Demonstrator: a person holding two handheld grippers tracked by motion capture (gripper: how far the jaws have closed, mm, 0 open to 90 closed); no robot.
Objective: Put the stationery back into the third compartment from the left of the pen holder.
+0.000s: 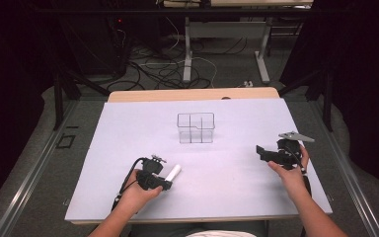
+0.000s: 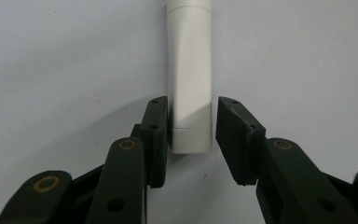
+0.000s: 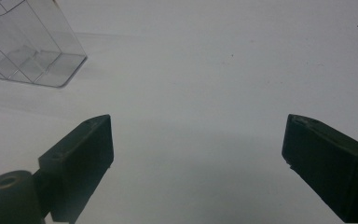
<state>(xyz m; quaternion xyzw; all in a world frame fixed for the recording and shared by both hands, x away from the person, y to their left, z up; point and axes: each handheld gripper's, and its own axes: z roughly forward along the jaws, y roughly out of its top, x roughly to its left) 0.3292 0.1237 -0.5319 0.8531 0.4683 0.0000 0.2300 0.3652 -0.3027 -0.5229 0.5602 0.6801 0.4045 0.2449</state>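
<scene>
A pale lilac sheet covers the wooden worktop (image 1: 192, 94); grey carpeted floor (image 1: 39, 163) lies around it, black cables (image 1: 148, 69) tangle beyond, near white metal table legs (image 1: 188, 54), under dark surroundings

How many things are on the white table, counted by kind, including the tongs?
White plastic cylinder tube: 1
Clear plastic divided box: 1
Black two-jaw tongs: 2, left tongs around the tube, right tongs wide open with nothing between them
Total: 4
</scene>
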